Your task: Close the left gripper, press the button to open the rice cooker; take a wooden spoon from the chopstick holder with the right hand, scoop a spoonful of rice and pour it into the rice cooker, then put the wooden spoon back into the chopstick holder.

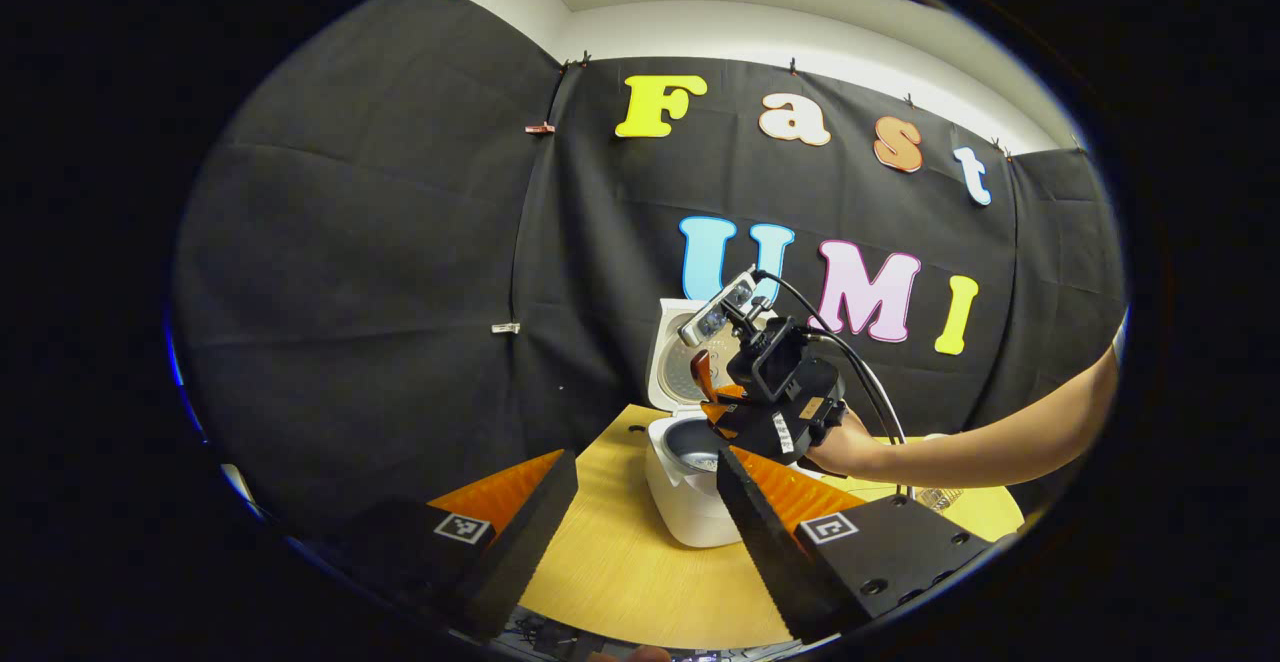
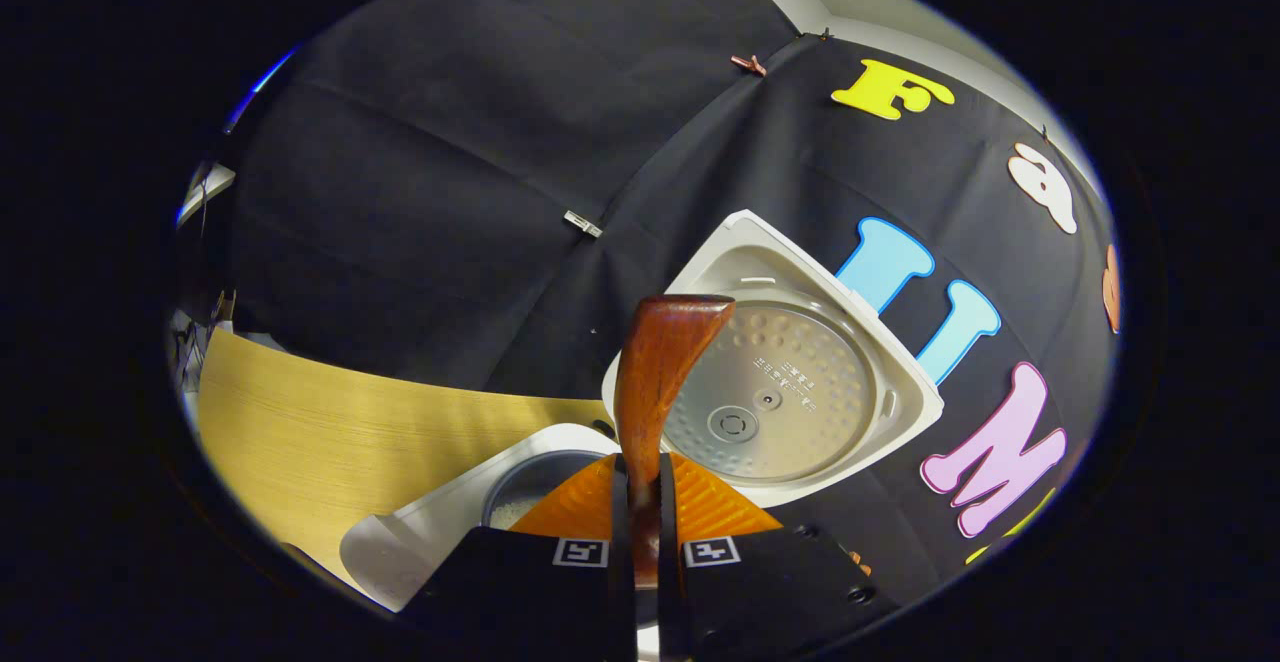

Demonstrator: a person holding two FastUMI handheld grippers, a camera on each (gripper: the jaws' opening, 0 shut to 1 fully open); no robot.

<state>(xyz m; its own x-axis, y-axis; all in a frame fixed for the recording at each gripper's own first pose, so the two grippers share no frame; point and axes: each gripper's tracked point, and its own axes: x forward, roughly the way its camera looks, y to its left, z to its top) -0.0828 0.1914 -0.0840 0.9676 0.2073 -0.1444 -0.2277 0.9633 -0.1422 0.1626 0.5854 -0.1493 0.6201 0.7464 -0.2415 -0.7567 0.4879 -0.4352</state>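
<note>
The right gripper [image 2: 645,512] pinches the wooden spoon [image 2: 660,362] tight between both fingers. The spoon is dark reddish brown and shiny, and it sticks up over the white rice cooker [image 2: 560,472], whose lid [image 2: 790,382] stands open. The left gripper [image 1: 645,512] has its jaws spread wide over the table [image 1: 640,562].
</note>
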